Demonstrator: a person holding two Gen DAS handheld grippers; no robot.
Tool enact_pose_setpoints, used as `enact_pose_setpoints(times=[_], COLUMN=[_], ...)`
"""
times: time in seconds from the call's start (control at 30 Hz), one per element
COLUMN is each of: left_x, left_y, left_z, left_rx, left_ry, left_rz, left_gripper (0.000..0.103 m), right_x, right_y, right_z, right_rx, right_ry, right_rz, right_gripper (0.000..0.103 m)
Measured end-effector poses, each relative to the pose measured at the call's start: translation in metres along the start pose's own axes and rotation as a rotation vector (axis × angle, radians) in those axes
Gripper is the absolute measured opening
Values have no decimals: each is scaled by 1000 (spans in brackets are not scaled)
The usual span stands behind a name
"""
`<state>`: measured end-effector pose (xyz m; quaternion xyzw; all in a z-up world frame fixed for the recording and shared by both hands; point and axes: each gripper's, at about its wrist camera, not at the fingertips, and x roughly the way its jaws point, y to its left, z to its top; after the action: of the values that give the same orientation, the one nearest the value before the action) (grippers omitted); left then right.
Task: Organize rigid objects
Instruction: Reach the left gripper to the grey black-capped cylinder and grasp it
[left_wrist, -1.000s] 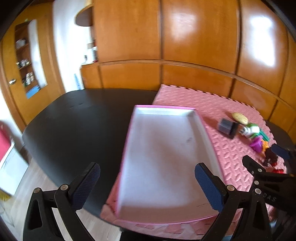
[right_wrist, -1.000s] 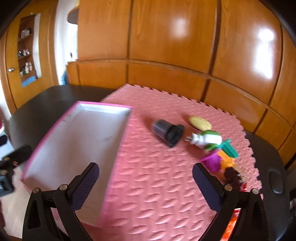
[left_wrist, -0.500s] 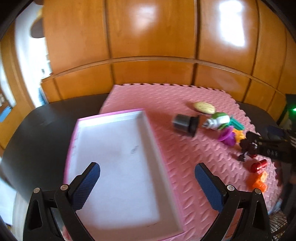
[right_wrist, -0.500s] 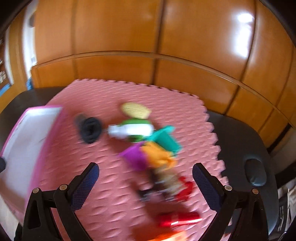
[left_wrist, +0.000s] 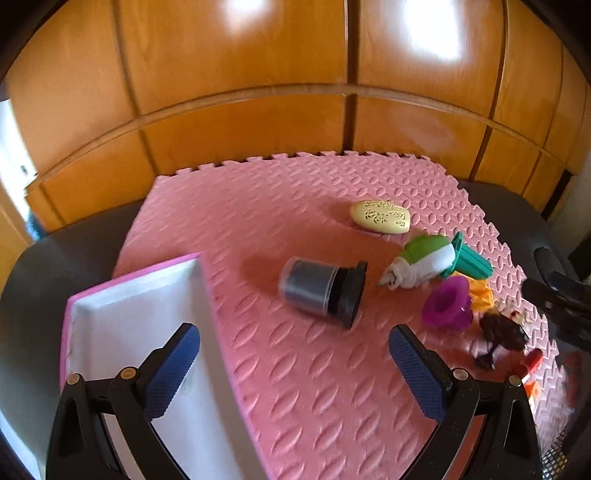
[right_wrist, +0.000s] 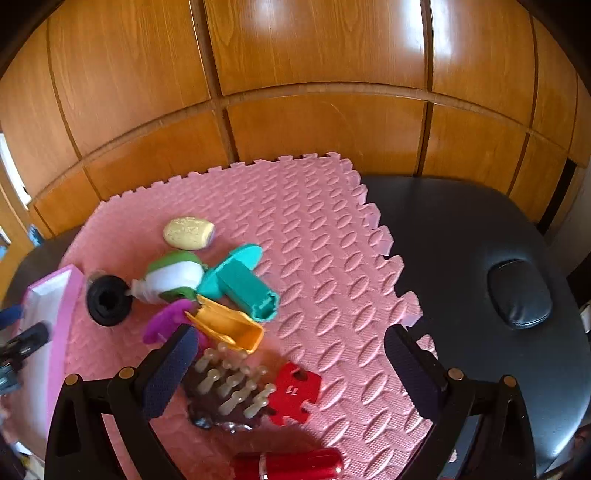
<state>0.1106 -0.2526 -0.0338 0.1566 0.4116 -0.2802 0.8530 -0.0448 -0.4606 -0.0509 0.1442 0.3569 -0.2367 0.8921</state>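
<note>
A pink-rimmed white tray (left_wrist: 122, 317) lies at the left of the pink foam mat (left_wrist: 280, 206). A grey and black cup (left_wrist: 321, 291) lies on its side ahead of my open, empty left gripper (left_wrist: 295, 362). A yellow oval (left_wrist: 380, 222), a green and white bottle (left_wrist: 424, 264), a purple funnel (left_wrist: 447, 304) and a dark brush (left_wrist: 502, 334) lie to the right. My right gripper (right_wrist: 291, 369) is open and empty above the dark brush (right_wrist: 229, 391) and a red piece (right_wrist: 295, 393). The teal box (right_wrist: 243, 288), orange box (right_wrist: 229, 326) and red cylinder (right_wrist: 288, 465) lie close by.
The mat lies on a black table (right_wrist: 480, 236) with a black pad (right_wrist: 519, 293) at the right. A wooden panelled wall (left_wrist: 295, 85) stands behind. The right gripper's arm (left_wrist: 561, 295) shows at the right edge of the left wrist view.
Both grippers have swung to the right. The left one has left the tray and now faces the grey cup. The right one has moved over the pile of small objects.
</note>
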Motion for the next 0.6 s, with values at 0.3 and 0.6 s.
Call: enact_pose_setpoints(times=[0.3, 0.6], left_x=[50, 76], left_y=[-13, -7], left_z=[22, 28], left_rx=[101, 54], left_ry=[49, 100], left_rz=[16, -86], left_gripper=[103, 63], right_x=[-3, -1], right_y=[-5, -8], right_z=[6, 6], right_rx=[25, 42], right_ry=[-23, -11], right_rz=[18, 25], right_gripper=[103, 102])
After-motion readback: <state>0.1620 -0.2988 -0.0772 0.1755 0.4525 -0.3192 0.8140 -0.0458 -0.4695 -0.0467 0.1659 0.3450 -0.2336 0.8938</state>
